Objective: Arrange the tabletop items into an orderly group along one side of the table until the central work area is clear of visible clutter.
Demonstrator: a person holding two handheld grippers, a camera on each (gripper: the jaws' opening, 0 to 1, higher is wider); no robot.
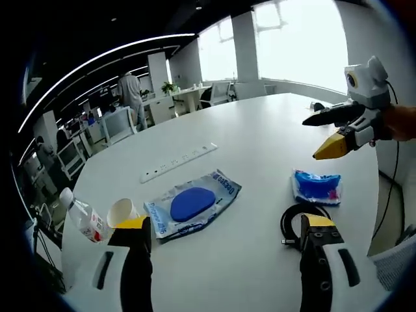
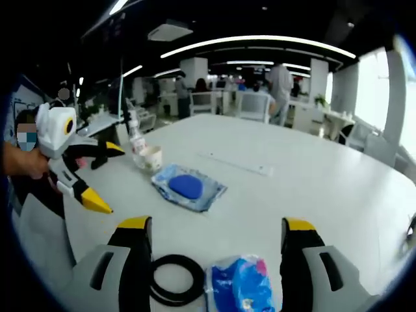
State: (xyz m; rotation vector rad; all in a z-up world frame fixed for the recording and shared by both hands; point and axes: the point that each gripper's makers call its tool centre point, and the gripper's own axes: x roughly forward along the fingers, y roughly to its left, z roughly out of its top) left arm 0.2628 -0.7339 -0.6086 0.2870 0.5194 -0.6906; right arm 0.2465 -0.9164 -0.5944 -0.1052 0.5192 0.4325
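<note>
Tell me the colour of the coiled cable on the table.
Black. The coiled cable shows best in the right gripper view, lying beside a blue packet.

Counted on counter:
- one plastic bottle, lying down
- one paper cup, on its side
- one clear pouch with blue oval insert
- one small blue packet
- one black cable coil
- one white power strip

Two claws counted: left claw, right claw.
</note>
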